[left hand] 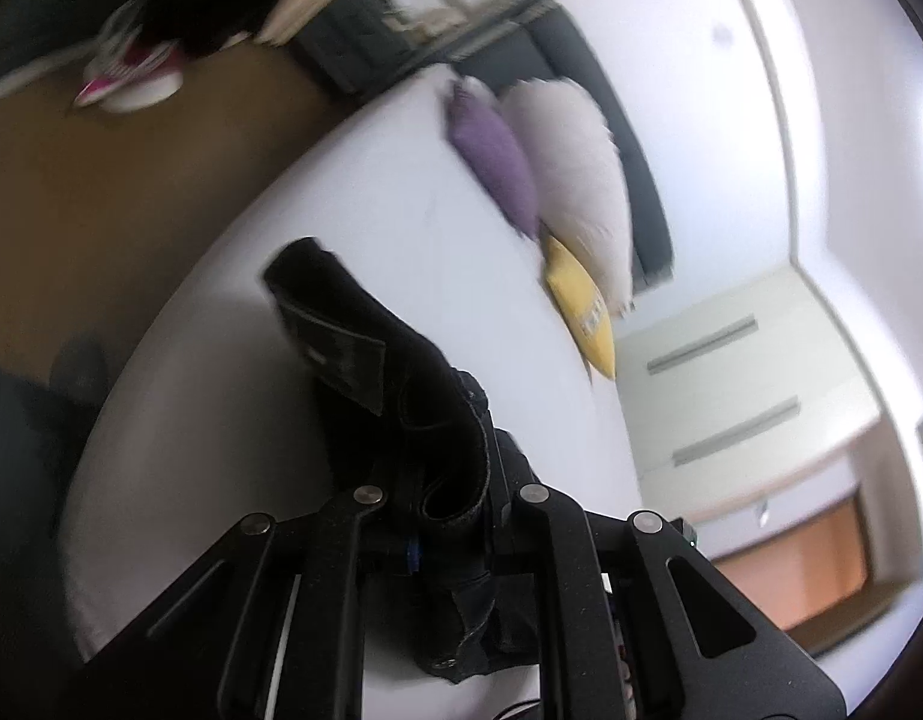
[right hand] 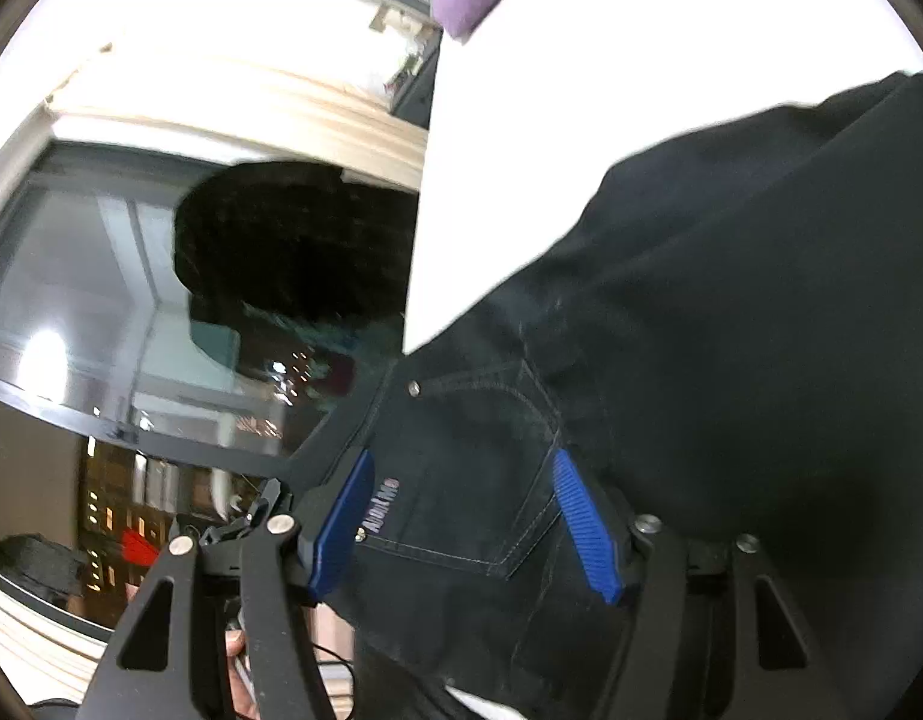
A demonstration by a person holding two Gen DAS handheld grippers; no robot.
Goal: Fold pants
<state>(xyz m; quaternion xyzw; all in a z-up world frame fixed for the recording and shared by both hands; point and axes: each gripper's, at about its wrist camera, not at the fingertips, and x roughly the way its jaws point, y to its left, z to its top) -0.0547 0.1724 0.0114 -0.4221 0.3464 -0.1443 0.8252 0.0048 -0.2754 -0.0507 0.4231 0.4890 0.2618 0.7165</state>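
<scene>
Stretching wide and bare, the white bed [left hand: 365, 180] offers room between the pants [left hand: 401, 372] and the pillows [left hand: 521, 174] near its far edge. The left gripper [left hand: 455, 498] is clamped on a bunched fold of the black pants. The right gripper [right hand: 461, 516] stands spread over the pocket, its blue pads [right hand: 581, 528] apart, at the bed's near edge.

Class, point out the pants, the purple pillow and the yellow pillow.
pants [right hand: 731, 300], right wrist view, on the leg fabric.
purple pillow [left hand: 497, 162], left wrist view, on its middle.
yellow pillow [left hand: 581, 306], left wrist view, on its middle.
</scene>
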